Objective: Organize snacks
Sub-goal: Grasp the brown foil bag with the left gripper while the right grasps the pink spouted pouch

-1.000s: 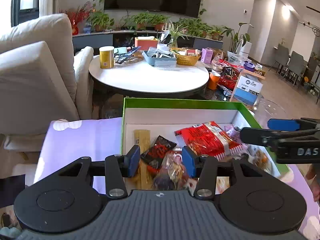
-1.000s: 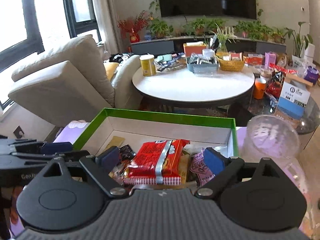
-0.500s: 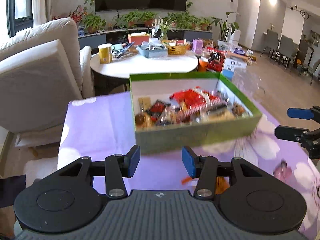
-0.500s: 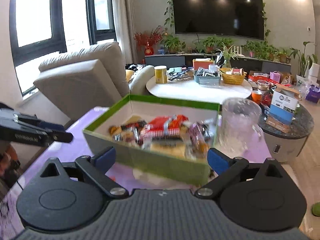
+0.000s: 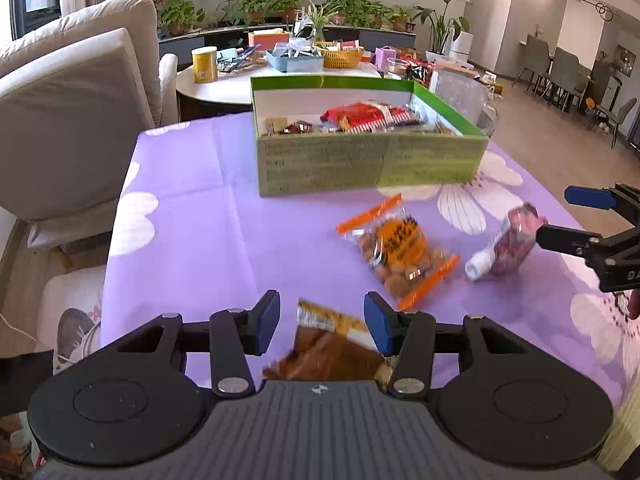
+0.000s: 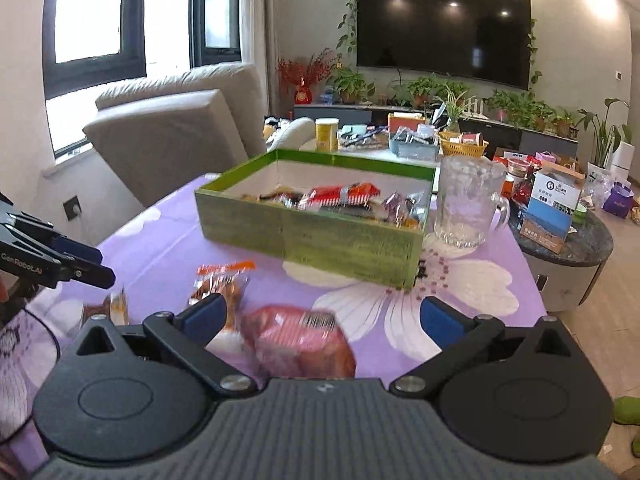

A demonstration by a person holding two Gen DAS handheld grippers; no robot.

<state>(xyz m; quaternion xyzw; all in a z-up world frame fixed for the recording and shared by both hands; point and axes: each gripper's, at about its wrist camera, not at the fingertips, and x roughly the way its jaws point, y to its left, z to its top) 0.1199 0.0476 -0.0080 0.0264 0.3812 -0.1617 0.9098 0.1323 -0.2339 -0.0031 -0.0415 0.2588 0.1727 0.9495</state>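
Left gripper point(image 5: 320, 322) jaws apart over brown foil snack packet point(image 5: 332, 348); right gripper point(image 6: 324, 318) jaws apart over pink wrapped packet point(image 6: 300, 338); both lined up for pickup toward green cardboard box point(image 5: 368, 164).

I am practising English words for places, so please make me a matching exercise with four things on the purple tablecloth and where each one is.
Things:
1. brown packet
2. pink packet
3. glass mug
4. red packet

Places:
a. inside the green box
b. between the open fingers of the left gripper
c. beside the green box, standing on the tablecloth
d. in front of the open right gripper, lying on the tablecloth

Pairs: 1-b, 2-d, 3-c, 4-a
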